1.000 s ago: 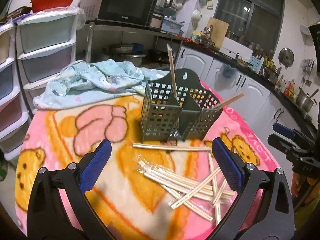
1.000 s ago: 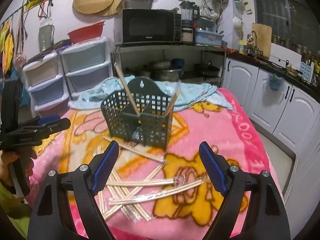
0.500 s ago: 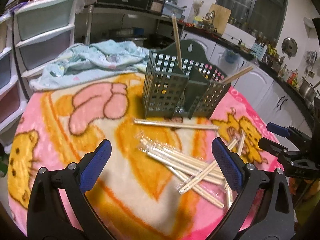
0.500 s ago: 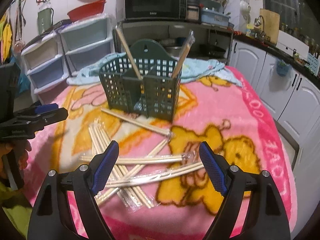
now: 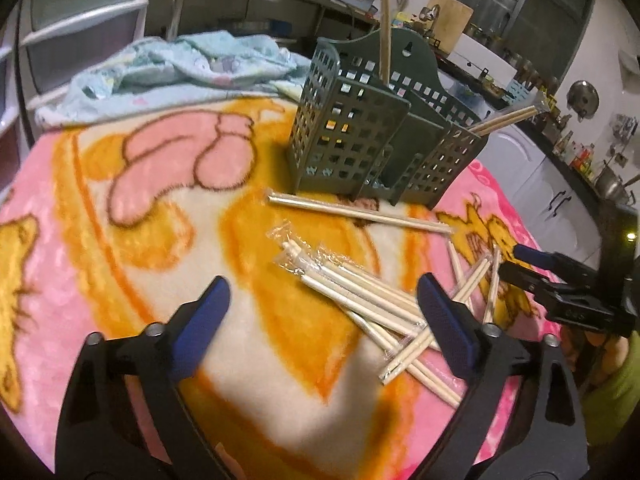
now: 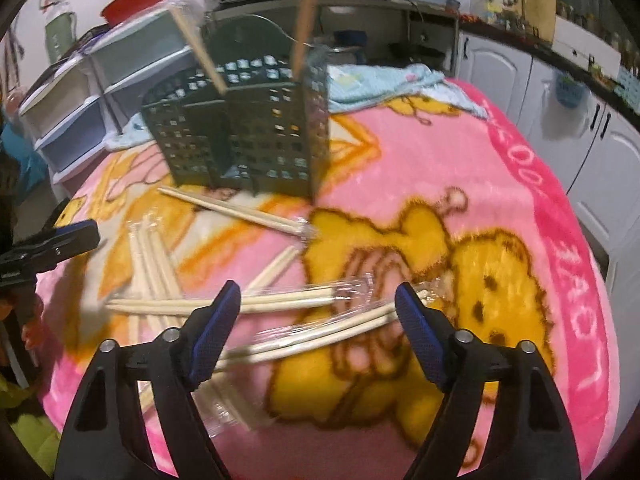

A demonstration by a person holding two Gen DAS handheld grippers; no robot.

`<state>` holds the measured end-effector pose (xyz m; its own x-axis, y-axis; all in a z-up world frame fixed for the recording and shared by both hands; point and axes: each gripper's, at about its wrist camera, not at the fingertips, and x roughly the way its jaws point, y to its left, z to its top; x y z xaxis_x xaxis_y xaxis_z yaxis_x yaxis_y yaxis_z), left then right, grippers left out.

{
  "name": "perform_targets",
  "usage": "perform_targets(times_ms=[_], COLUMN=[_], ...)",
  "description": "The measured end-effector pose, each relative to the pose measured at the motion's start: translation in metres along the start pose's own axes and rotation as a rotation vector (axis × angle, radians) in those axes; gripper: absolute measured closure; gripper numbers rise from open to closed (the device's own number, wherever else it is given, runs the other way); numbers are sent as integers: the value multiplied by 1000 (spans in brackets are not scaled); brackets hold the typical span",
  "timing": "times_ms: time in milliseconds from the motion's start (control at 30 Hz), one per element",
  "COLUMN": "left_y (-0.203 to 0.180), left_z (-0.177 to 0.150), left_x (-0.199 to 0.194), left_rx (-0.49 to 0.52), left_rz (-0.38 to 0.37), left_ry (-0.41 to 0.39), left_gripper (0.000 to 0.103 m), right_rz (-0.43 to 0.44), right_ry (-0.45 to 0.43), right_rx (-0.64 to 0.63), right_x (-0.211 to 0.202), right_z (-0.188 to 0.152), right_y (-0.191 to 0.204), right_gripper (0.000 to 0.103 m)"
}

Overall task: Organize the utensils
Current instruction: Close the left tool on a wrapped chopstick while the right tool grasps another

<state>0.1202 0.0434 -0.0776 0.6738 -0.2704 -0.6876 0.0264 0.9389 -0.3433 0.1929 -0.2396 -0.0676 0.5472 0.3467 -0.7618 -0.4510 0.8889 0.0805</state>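
Note:
A dark green perforated utensil caddy (image 5: 372, 132) stands on a pink cartoon blanket (image 5: 100, 264); it also shows in the right wrist view (image 6: 244, 128). Two wrapped chopstick pairs stand in it. Several plastic-wrapped chopstick pairs (image 5: 372, 300) lie scattered in front of it, one pair (image 5: 360, 214) alone beside the caddy's base. My left gripper (image 5: 320, 312) is open and empty, low over the near pile. My right gripper (image 6: 318, 320) is open and empty, its fingers straddling two wrapped pairs (image 6: 320, 336). The right gripper also shows in the left wrist view (image 5: 560, 288).
A light blue towel (image 5: 180, 64) is bunched behind the caddy. Plastic drawer units (image 6: 100, 80) stand past the table's far left. White cabinets (image 6: 560, 92) and a cluttered counter run along the right. The blanket's edge drops off at right.
Both grippers have moved down and forward toward the scattered chopsticks. The right gripper now straddles two wrapped pairs. Both stay open.

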Motion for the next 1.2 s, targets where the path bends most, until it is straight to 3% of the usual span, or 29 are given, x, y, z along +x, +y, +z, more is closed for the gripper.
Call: perform_targets(times_ms=[67, 300, 467, 667, 867, 1000, 1067, 1200], left_y=[3, 20, 25, 33, 50, 59, 61, 63], left_z=[1, 3, 4, 8, 12, 13, 13, 11], left_x=[5, 22, 29, 33, 32, 33, 34, 36], left_rx=[-19, -115, -141, -181, -275, -326, -340, -354], left_rz=[-22, -86, -111, -137, -217, -253, -273, -283], left_ry=[12, 53, 65, 71, 68, 74, 82, 99], left_gripper=[33, 49, 69, 81, 81, 81, 85, 88], right_rz=[17, 83, 128, 179, 199, 184, 171, 162], right_ry=[17, 57, 79, 89, 96, 101, 99, 86], right_rx=[20, 3, -8, 12, 41, 35, 33, 38], right_x=[7, 25, 32, 36, 41, 43, 44, 41], right_z=[2, 3, 6, 8, 11, 13, 13, 11], right_y=[-8, -21, -23, -26, -29, -25, -23, -22], right_gripper=[32, 38, 44, 50, 53, 72, 90, 97])
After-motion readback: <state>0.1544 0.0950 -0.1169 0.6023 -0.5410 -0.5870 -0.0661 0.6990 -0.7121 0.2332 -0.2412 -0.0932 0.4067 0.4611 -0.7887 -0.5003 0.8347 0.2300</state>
